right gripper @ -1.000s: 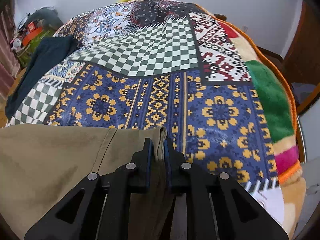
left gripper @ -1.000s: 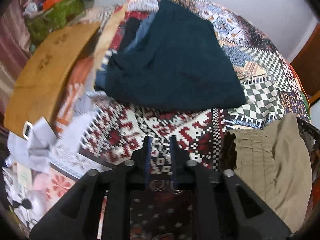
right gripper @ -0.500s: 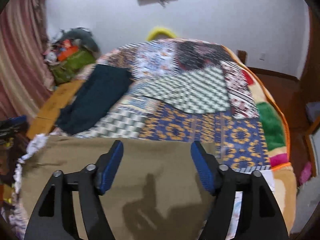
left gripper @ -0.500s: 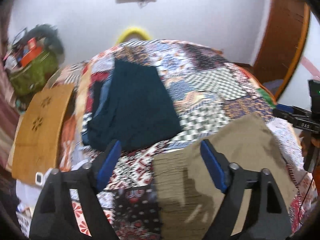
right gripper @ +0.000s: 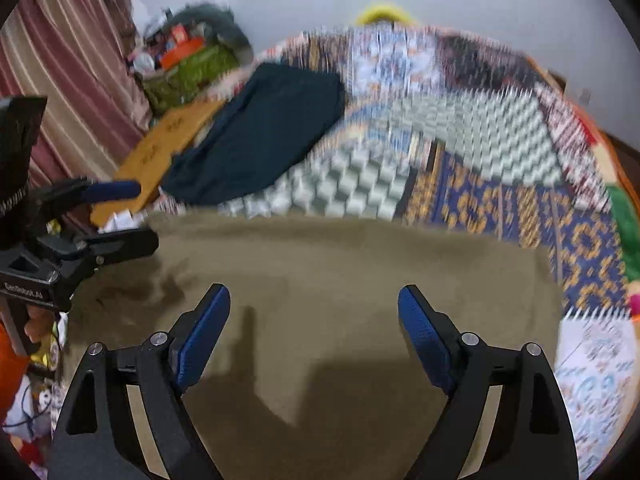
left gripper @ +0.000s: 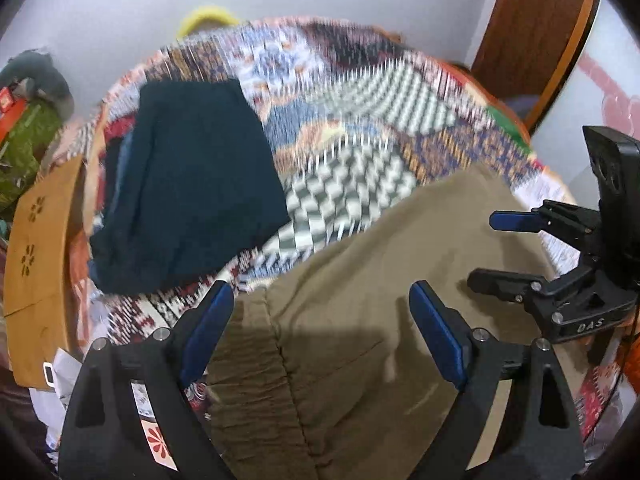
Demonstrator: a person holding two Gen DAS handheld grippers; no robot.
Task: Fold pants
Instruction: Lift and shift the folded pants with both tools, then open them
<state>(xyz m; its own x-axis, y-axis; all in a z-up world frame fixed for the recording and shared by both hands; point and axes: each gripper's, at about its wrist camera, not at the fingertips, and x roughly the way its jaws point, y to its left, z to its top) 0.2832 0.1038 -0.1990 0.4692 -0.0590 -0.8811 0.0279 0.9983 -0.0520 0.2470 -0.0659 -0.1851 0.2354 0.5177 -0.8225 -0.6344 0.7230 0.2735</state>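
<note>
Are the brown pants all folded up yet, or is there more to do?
Looks partly done. The khaki pants lie flat in a wide folded slab on the patchwork blanket. Nothing is in hand: the left gripper and right gripper both hang open above them. Probably another fold is left, then maybe stacking by the dark pants.

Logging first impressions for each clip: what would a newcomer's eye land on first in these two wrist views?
Most striking is the khaki pants, spread flat across the near part of the patchwork blanket, with both the left gripper and the right gripper wide open above them and gripping nothing. Next comes the dark teal garment lying farther back on the left side of the bed, beside a wooden board.
</note>
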